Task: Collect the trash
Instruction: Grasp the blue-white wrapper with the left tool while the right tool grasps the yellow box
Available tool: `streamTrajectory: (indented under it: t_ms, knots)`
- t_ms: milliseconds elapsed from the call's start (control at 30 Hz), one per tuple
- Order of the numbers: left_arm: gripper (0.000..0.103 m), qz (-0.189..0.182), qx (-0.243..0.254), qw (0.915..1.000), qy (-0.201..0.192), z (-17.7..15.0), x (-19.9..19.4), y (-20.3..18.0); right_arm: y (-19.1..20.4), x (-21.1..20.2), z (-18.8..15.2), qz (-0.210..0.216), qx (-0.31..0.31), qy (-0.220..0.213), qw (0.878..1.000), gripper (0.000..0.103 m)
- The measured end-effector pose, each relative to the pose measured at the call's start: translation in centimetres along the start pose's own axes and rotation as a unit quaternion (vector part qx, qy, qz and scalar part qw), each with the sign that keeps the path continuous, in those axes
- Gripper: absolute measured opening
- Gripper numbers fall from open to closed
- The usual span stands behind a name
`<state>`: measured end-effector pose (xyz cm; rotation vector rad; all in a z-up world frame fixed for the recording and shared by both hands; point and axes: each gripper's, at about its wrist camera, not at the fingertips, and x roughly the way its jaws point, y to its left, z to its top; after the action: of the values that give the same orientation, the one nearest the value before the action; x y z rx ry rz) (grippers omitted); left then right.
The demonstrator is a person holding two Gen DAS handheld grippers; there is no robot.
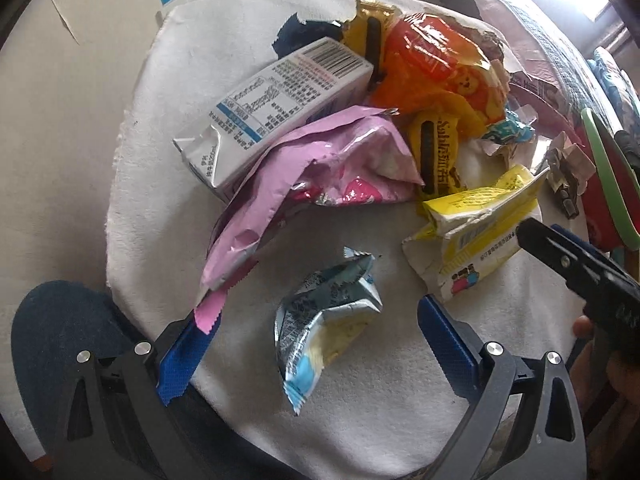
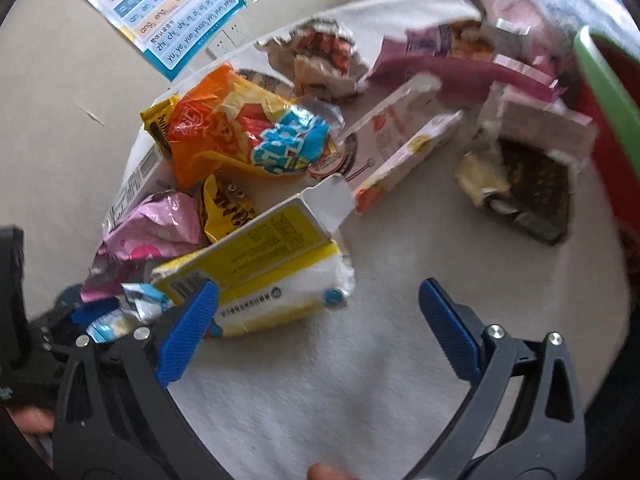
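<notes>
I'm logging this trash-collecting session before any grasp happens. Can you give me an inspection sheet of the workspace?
Surface: white fuzzy cloth over a round table.
Job's things: crumpled silver-and-blue foil wrapper between the left fingers; torn yellow-and-white carton beside the right gripper; white milk carton with barcode, pink foil bag and orange snack bag piled behind.
Clutter: torn dark-printed box, separate from the pile.
Grippers: left gripper open, holding nothing; right gripper open, holding nothing.
Cables: nothing seen.
Surroundings: beige wall, pinyin poster, green-rimmed red bin at the table's edge.
</notes>
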<state>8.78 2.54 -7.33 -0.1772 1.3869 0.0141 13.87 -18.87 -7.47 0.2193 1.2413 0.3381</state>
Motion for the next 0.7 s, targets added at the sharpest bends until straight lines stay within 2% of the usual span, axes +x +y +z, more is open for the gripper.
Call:
streamTrajectory:
  t_ms: [67, 100, 167, 233, 267, 367, 433, 567, 700]
  knots:
    - [0.079, -0.009, 0.002, 0.9999, 0.01, 0.1, 0.5, 0.0, 0.0, 0.7, 0.2, 0.009, 0.007, 0.01, 1.0, 0.085]
    - [0.076, -0.013, 0.004, 0.9998, 0.015, 0.1, 0.8, 0.1, 0.1, 1.0, 0.3, 0.014, 0.008, 0.011, 1.0, 0.082]
    - [0.06, -0.021, 0.006, 0.9995, 0.021, -0.2, 1.1, 0.3, 0.3, 1.2, 0.4, 0.025, 0.011, 0.012, 1.0, 0.069]
    - [0.052, -0.03, 0.007, 0.9992, 0.024, -0.3, 1.4, 0.2, 0.5, 1.4, 0.5, 0.036, 0.012, 0.016, 0.999, 0.06]
    - [0.048, -0.031, 0.008, 0.9992, 0.023, -0.5, 1.7, 0.1, 0.6, 1.4, 0.6, 0.042, 0.012, 0.015, 0.999, 0.052]
    - [0.041, -0.04, 0.009, 0.999, 0.019, -0.3, 1.7, 0.1, 1.1, 1.2, 1.1, 0.051, 0.006, 0.01, 0.999, 0.039]
    - [0.038, -0.045, 0.017, 0.9987, 0.017, -0.6, 1.8, -0.6, 1.3, 0.9, 1.8, 0.064, 0.009, 0.008, 0.998, 0.033]
    - [0.034, -0.049, 0.045, 0.9977, 0.012, -0.6, 1.6, -3.2, 1.6, -0.5, 2.5, 0.065, -0.005, -0.006, 0.998, 0.025]
    - [0.033, -0.056, 0.052, 0.9971, 0.003, -0.6, 0.6, -5.0, 2.1, -2.2, 2.7, 0.051, -0.034, -0.02, 0.998, 0.02]
